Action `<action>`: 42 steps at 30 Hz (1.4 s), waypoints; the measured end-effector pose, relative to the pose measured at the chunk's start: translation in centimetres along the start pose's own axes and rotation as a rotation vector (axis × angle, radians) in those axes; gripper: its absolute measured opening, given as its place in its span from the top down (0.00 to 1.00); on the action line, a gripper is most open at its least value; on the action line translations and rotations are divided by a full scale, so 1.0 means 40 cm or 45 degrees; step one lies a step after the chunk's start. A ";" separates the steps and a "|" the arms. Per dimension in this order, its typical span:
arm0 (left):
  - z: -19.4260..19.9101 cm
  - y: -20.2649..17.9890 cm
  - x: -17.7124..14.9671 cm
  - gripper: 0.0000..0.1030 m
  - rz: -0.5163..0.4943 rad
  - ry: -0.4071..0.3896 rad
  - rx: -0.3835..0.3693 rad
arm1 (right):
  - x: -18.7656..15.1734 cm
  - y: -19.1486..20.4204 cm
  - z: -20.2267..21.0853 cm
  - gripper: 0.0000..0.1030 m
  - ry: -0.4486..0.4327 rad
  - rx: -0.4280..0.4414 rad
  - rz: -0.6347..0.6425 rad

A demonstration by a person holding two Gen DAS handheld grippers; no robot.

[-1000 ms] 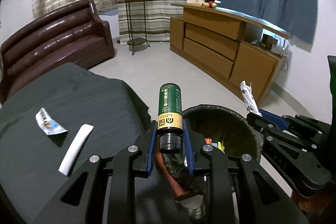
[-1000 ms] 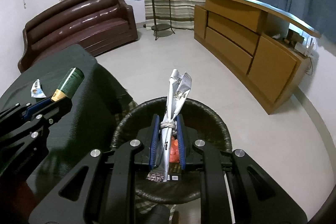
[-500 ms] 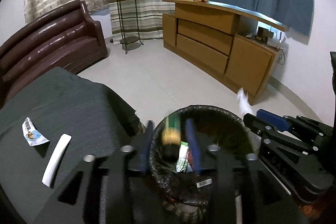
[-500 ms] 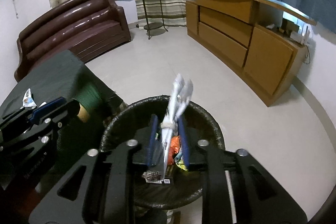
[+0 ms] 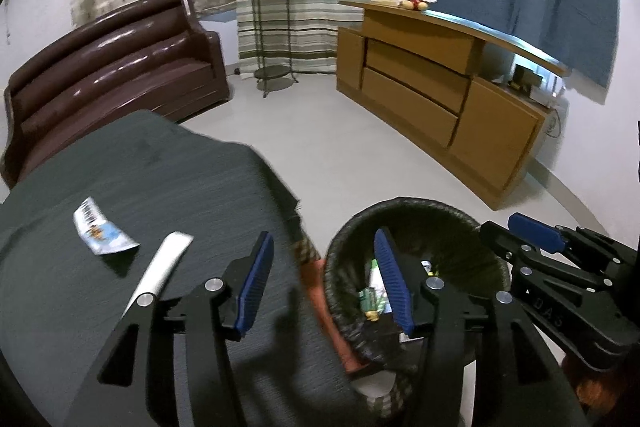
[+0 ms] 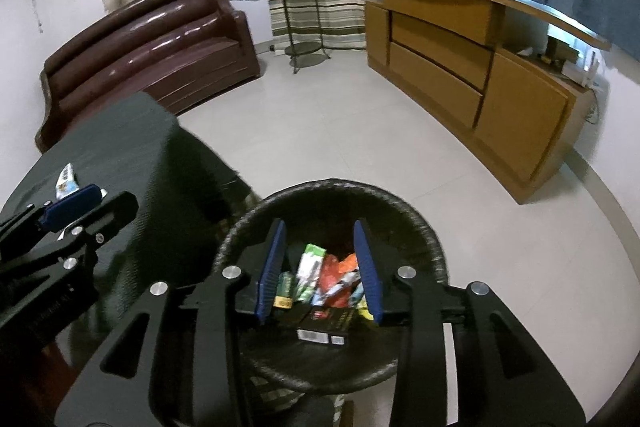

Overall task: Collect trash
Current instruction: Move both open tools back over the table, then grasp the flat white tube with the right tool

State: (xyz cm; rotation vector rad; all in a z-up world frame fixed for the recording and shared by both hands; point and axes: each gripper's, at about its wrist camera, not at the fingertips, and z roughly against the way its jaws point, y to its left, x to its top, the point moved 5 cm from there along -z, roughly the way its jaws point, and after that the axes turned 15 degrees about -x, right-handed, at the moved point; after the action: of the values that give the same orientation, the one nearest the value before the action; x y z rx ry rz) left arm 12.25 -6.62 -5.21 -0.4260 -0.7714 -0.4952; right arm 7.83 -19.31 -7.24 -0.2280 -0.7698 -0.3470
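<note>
My left gripper (image 5: 323, 239) hangs over the edge of the dark-clothed table (image 5: 120, 167), its jaws opening with nothing between them. On the cloth to its left lie a blue-and-white wrapper (image 5: 100, 233) and a white strip (image 5: 164, 267). The black wicker bin (image 5: 420, 205) stands to the right, and a green bottle (image 5: 370, 301) lies inside. My right gripper (image 6: 319, 229) hovers above the bin (image 6: 332, 185), jaws opening and empty. Below it sit several pieces of trash (image 6: 332, 279) and the green bottle (image 6: 285, 289). The left gripper (image 6: 80, 203) shows at the left, beside the wrapper (image 6: 66, 181).
A brown sofa (image 5: 112, 67) stands behind the table. A wooden sideboard (image 5: 440, 91) runs along the right wall, and a metal plant stand (image 5: 268, 27) is by the curtains. Pale floor (image 6: 340, 131) lies between them and the bin.
The left gripper let the green bottle fall into the bin, opened and swung left towards the table. The right gripper opened, and its silver wrapper dropped into the bin.
</note>
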 end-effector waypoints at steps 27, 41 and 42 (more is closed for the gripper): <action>0.318 0.495 -0.173 0.44 0.359 -0.072 0.418 | -0.038 0.562 0.096 0.61 0.097 0.318 0.294; 0.334 0.560 -0.192 0.42 0.415 -0.086 0.387 | -0.025 0.644 0.066 0.55 0.181 0.257 0.270; 0.332 0.561 -0.190 0.42 0.415 -0.087 0.384 | -0.025 0.643 0.064 0.55 0.188 0.260 0.267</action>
State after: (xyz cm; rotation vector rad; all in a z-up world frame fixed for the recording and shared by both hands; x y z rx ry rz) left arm 12.99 20.50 -6.38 -0.2800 -0.8093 -0.0571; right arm 15.48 5.38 -8.07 -0.0880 -0.6241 -0.0844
